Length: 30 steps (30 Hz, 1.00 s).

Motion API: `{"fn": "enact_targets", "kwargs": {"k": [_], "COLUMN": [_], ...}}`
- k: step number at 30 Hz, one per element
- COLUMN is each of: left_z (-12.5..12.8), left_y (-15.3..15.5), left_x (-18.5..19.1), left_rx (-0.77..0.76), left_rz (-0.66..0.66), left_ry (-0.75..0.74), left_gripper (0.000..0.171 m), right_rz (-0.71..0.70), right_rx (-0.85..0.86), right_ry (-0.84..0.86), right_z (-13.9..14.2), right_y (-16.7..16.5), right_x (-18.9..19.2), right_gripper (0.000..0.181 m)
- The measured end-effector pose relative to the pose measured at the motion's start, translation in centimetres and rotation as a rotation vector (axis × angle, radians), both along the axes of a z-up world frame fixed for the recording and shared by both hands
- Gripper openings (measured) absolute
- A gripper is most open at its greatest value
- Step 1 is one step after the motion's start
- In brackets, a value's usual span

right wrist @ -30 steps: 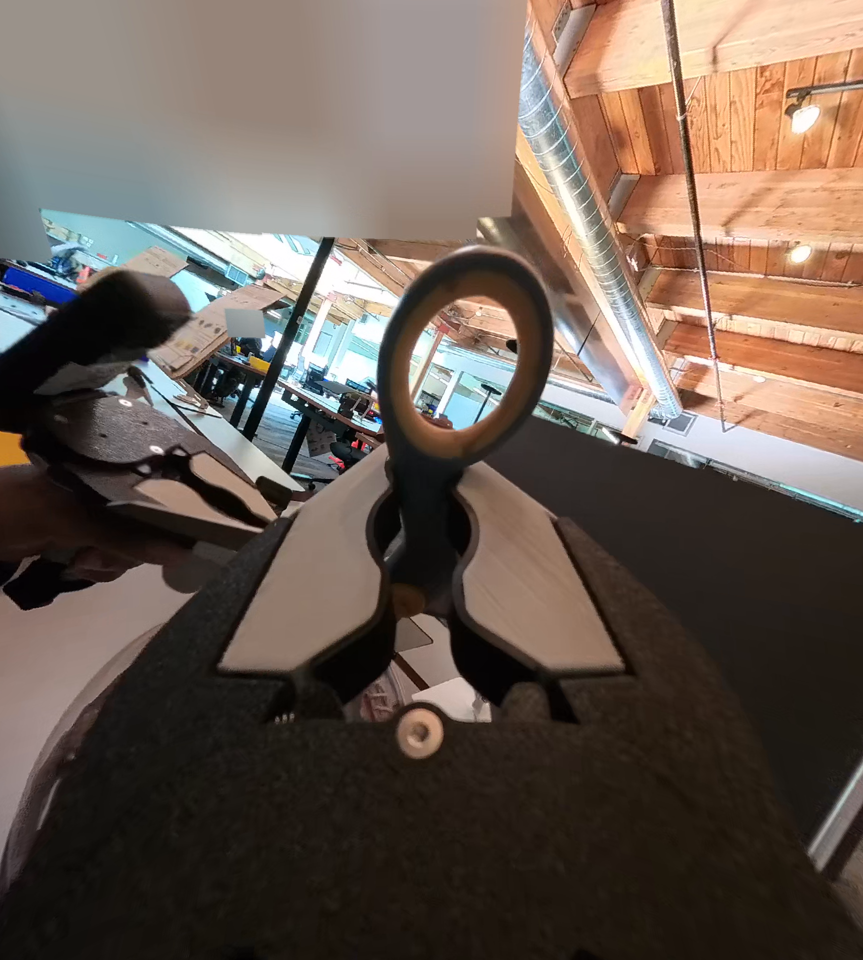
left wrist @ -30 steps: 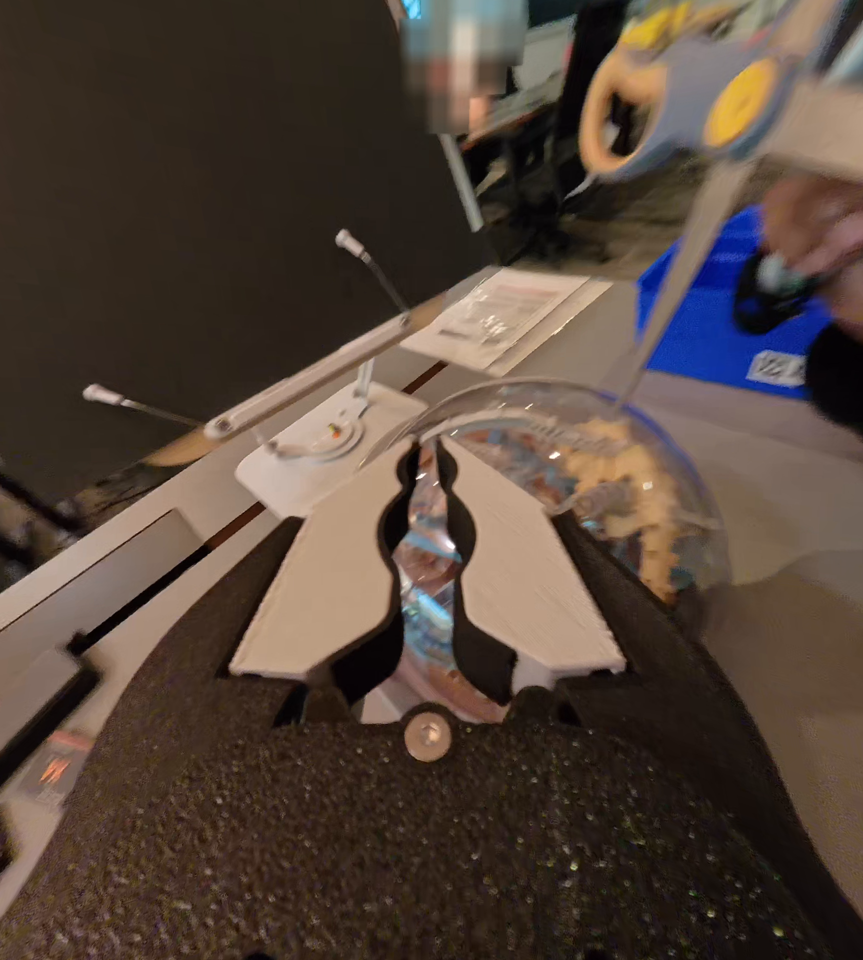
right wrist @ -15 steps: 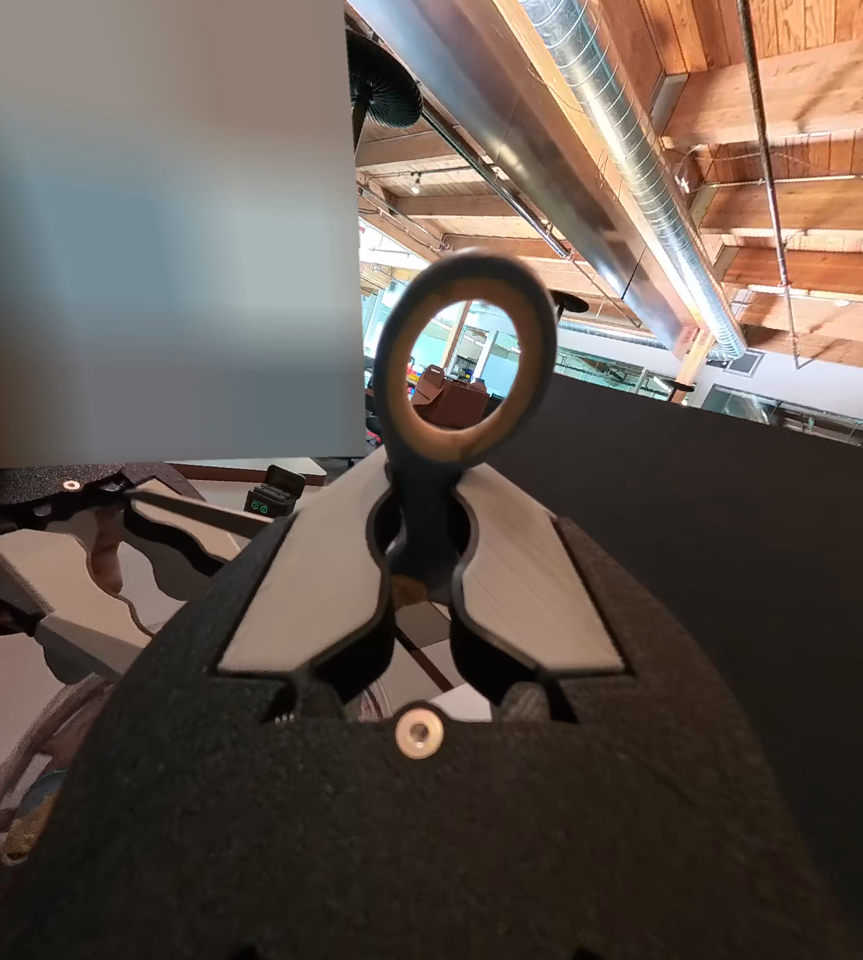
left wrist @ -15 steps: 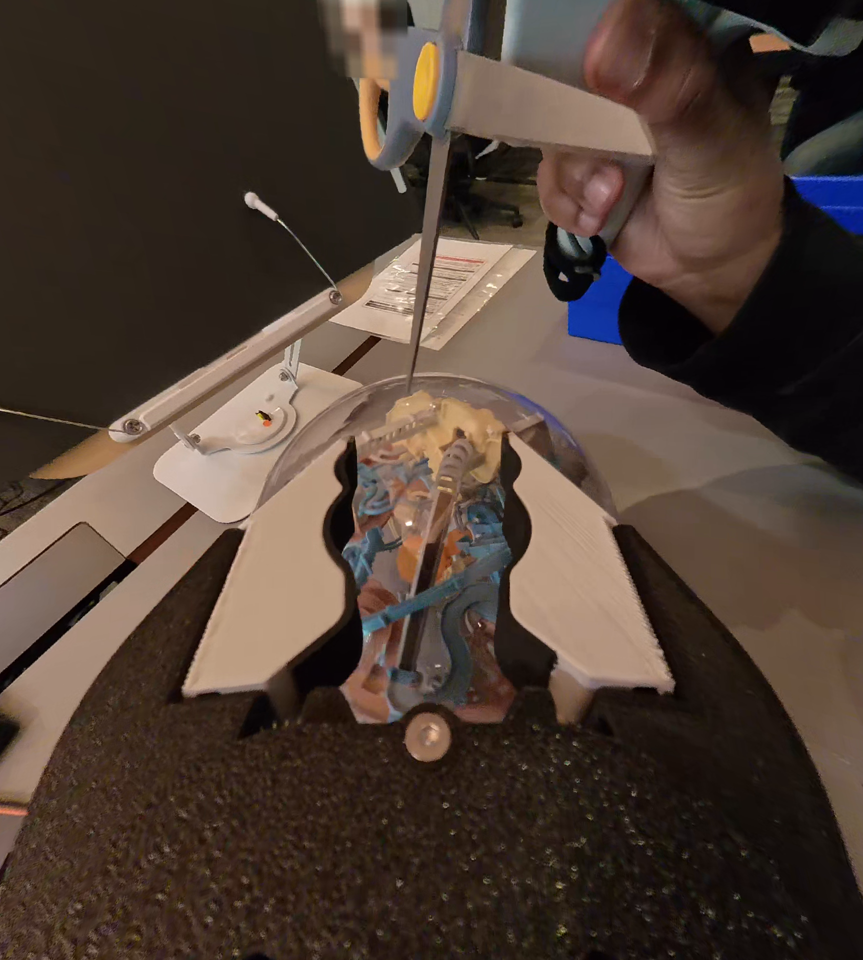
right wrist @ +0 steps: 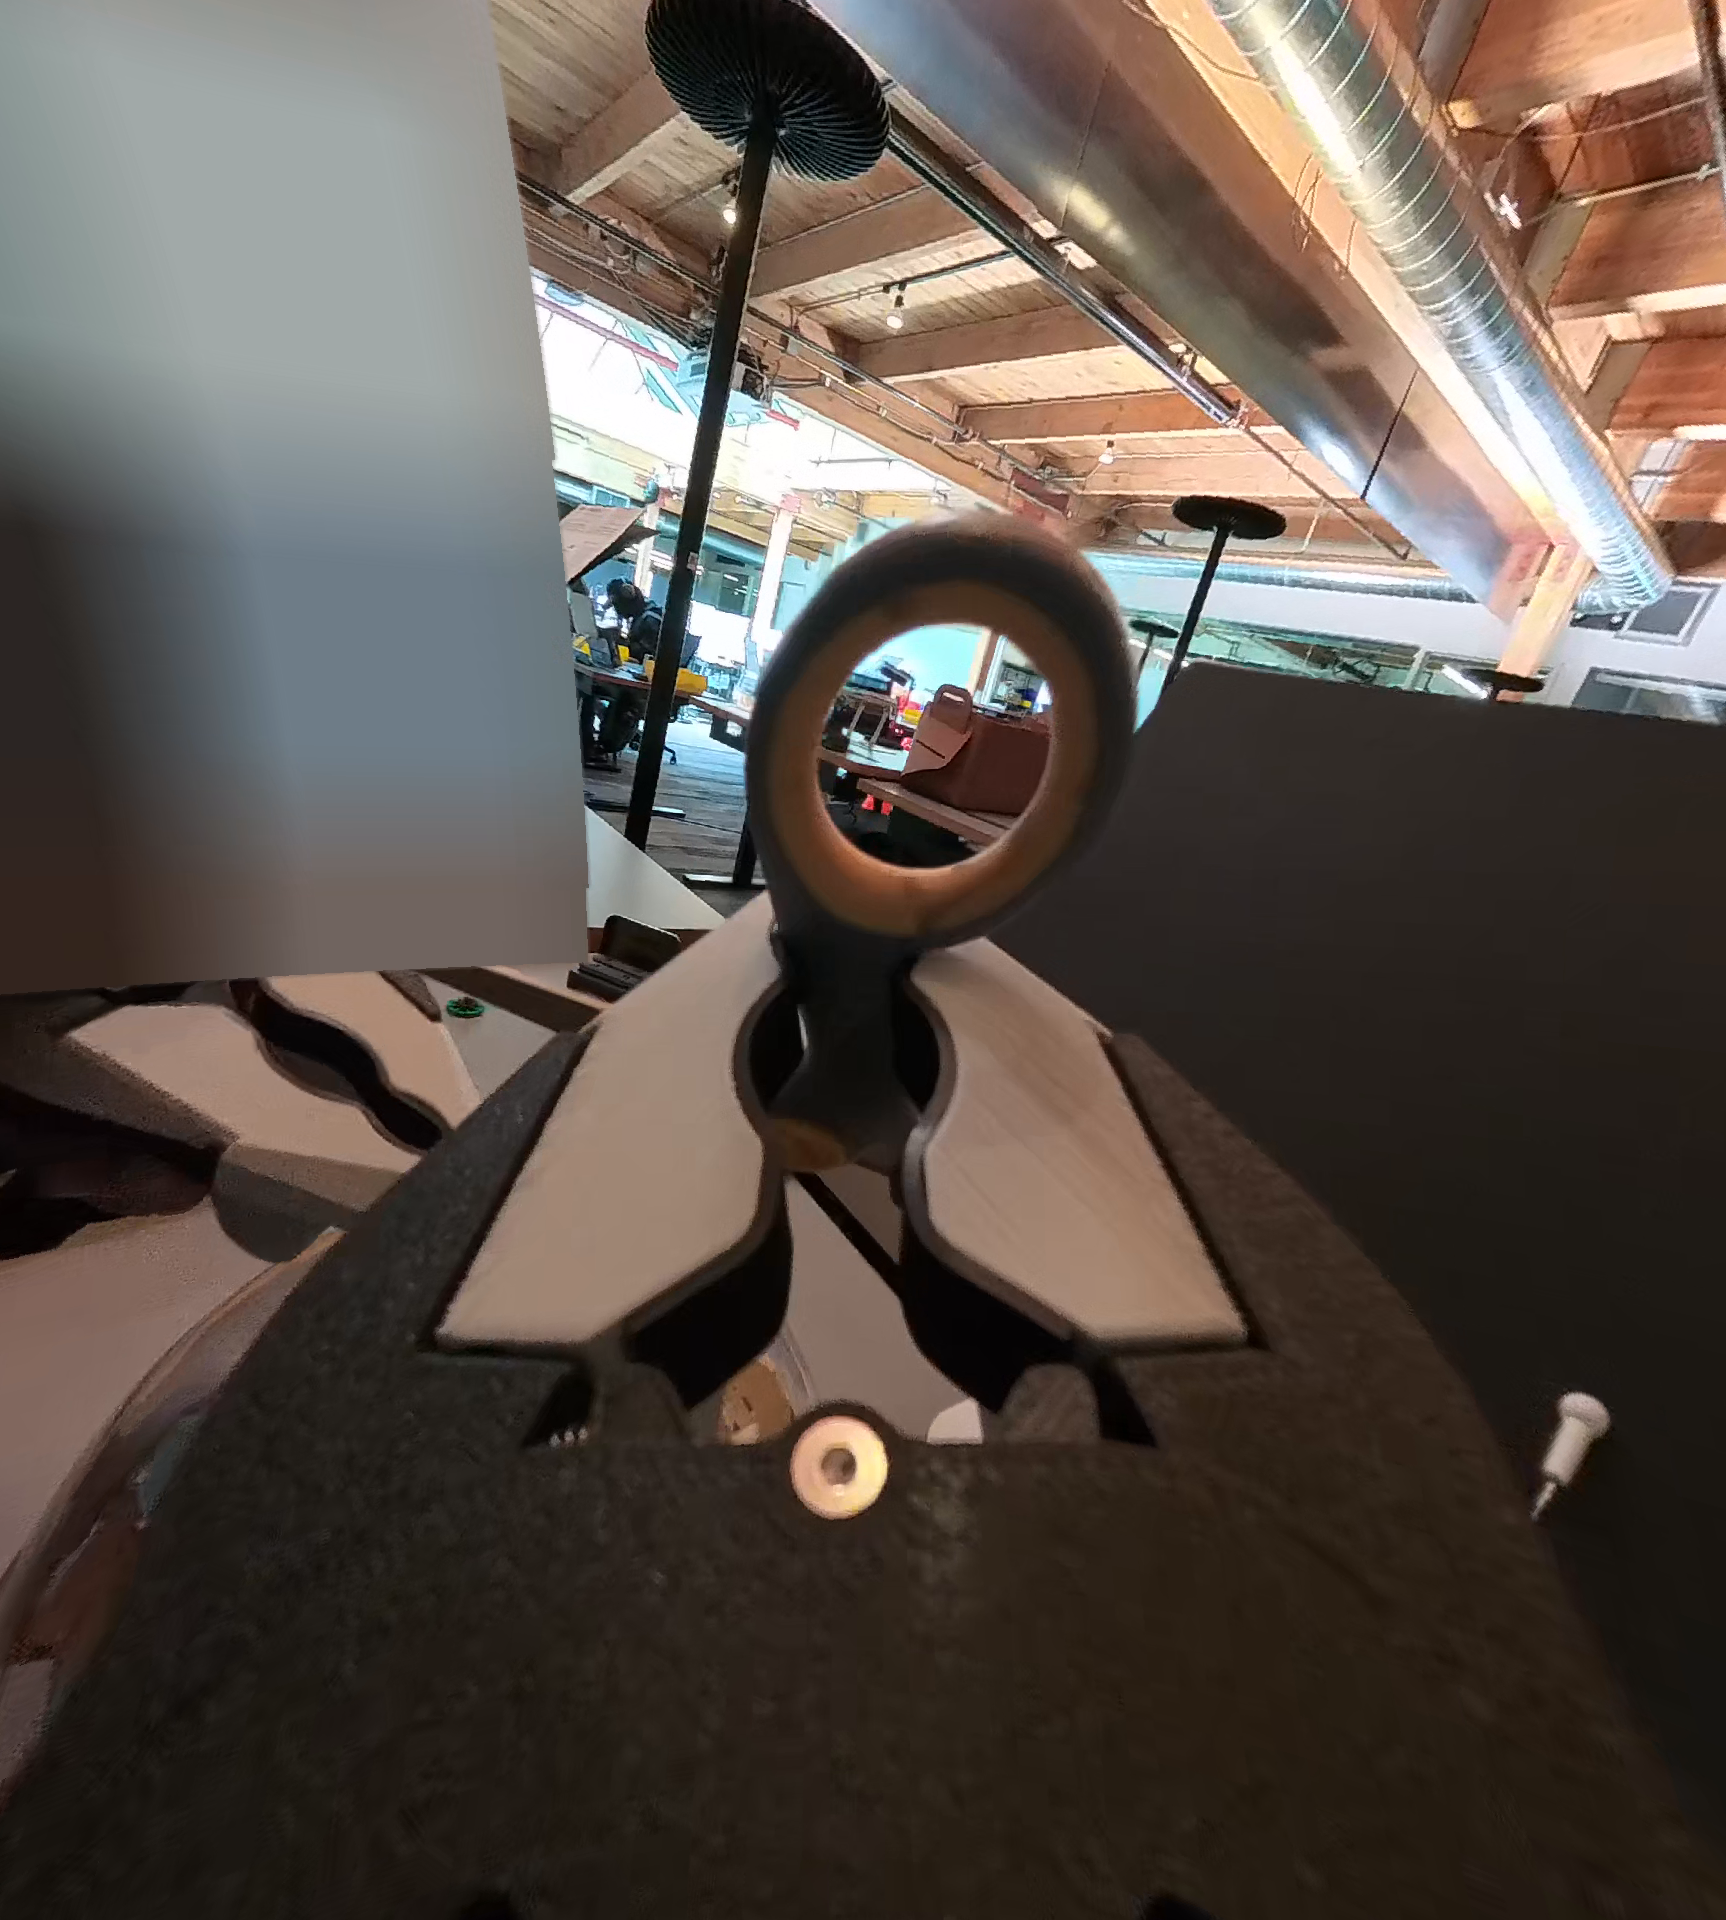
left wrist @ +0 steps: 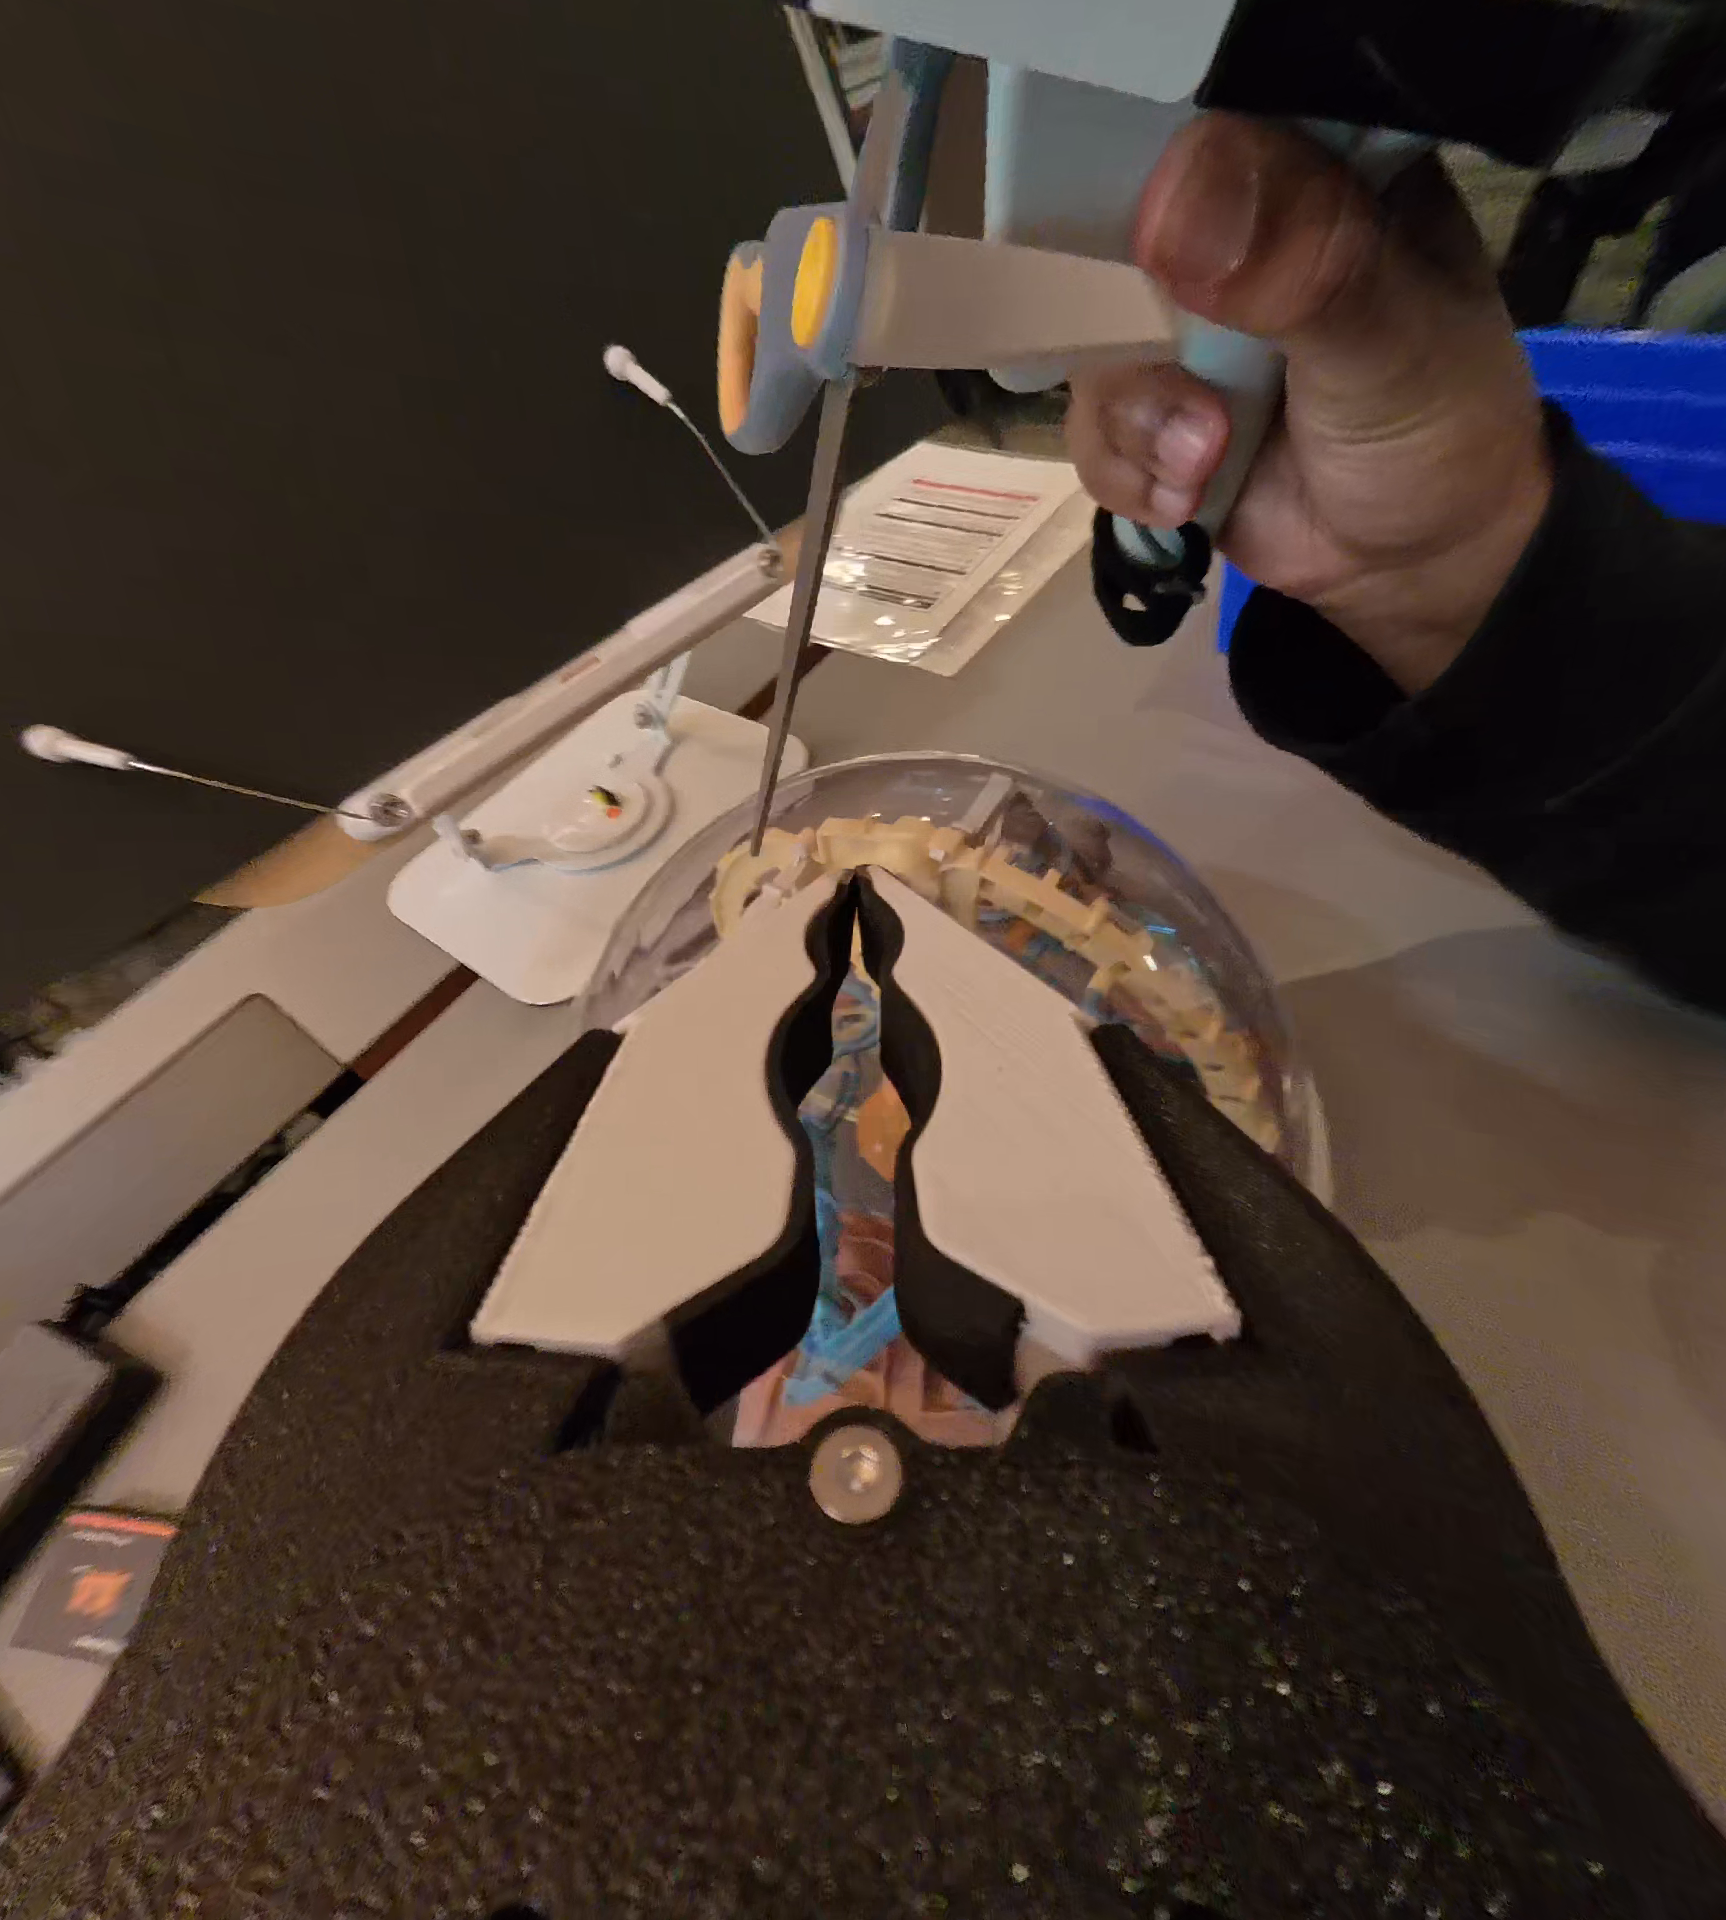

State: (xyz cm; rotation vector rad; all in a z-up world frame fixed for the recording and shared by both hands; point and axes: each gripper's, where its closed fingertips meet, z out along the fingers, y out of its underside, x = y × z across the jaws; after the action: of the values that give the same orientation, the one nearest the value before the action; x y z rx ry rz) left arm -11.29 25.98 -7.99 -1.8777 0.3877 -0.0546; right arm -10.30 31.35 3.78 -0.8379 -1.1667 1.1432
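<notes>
A clear glass bowl (left wrist: 1243,997) on the grey table holds cream, blue and orange plastic pieces. My left gripper (left wrist: 854,883) is above it, its jaws together at a cream toothed strip (left wrist: 952,847) at the bowl's far side. I cannot tell whether the strip is pinched. My right gripper (right wrist: 848,997) is shut on the grey and orange handle of a pair of scissors (right wrist: 942,727). In the left wrist view the scissors (left wrist: 807,582) hang point down, the tip touching the cream strip's left end. A person's hand (left wrist: 1337,416) holds that gripper.
A white stand (left wrist: 568,831) with a rod and thin antennas sits left of the bowl. A plastic bag with paper (left wrist: 932,551) lies behind it. A blue bin (left wrist: 1690,436) is at the right. A black panel (left wrist: 267,364) backs the table.
My left gripper's jaws went from open to together at the cream strip. The scissors stayed point down and the tip moved to the strip's left end.
</notes>
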Motion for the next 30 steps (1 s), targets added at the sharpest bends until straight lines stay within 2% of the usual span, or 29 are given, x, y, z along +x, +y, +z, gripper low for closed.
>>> {"fn": "enact_targets", "kwargs": {"k": [4,8,13,15,18,20,22,24,26,28,30], "left_z": [0.1,0.1,0.4,1.5,3.8,3.8,2.9,1.5,1.3,2.1,2.8], "left_y": [0.0,-0.3,-0.4,-0.1,0.7,1.7,3.5,5.0,5.0,4.5,3.2], "left_x": [-1.1,-0.3,-1.2,-2.6,-7.4,-9.9,-10.0,-7.6,-4.4,-4.1,-4.7], "left_rx": [0.012,-0.035,-0.047,0.015,0.146,0.161,0.117,0.012,-0.051,-0.025,-0.012], "left_rz": [0.072,-0.002,0.027,0.096,0.314,0.397,0.356,0.2,0.03,0.006,0.006], "left_ry": [0.121,0.019,0.074,0.064,0.036,0.021,-0.015,-0.133,-0.269,-0.286,-0.238], "left_gripper": [0.0,0.0,0.0,0.0,0.0,0.0,0.0,0.0,0.0,0.0,0.0], "right_rz": [0.011,0.062,0.06,0.07,0.075,0.079,0.092,0.101,0.099,0.09,0.085], "right_rx": [-0.019,-0.058,-0.049,-0.061,-0.073,-0.074,-0.075,-0.077,-0.075,-0.067,-0.059], "right_ry": [-0.009,-0.016,-0.026,-0.027,-0.023,-0.024,-0.03,-0.034,-0.04,-0.042,-0.046], "right_z": [-0.8,-0.9,-1.1,-1.1,-1.2,-1.3,-1.5,-1.7,-1.8,-1.8,-1.7], "right_y": [0.3,0.3,0.3,0.3,0.4,0.4,0.2,0.0,-0.2,0.0,0.0], "right_x": [-0.7,-0.9,-1.3,-1.3,-1.3,-1.3,-1.2,-1.1,-1.0,-0.9,-0.8], "right_gripper": [0.01,0.013,0.014,0.013,0.009,0.009,0.009,0.009,0.009,0.008,0.008]}}
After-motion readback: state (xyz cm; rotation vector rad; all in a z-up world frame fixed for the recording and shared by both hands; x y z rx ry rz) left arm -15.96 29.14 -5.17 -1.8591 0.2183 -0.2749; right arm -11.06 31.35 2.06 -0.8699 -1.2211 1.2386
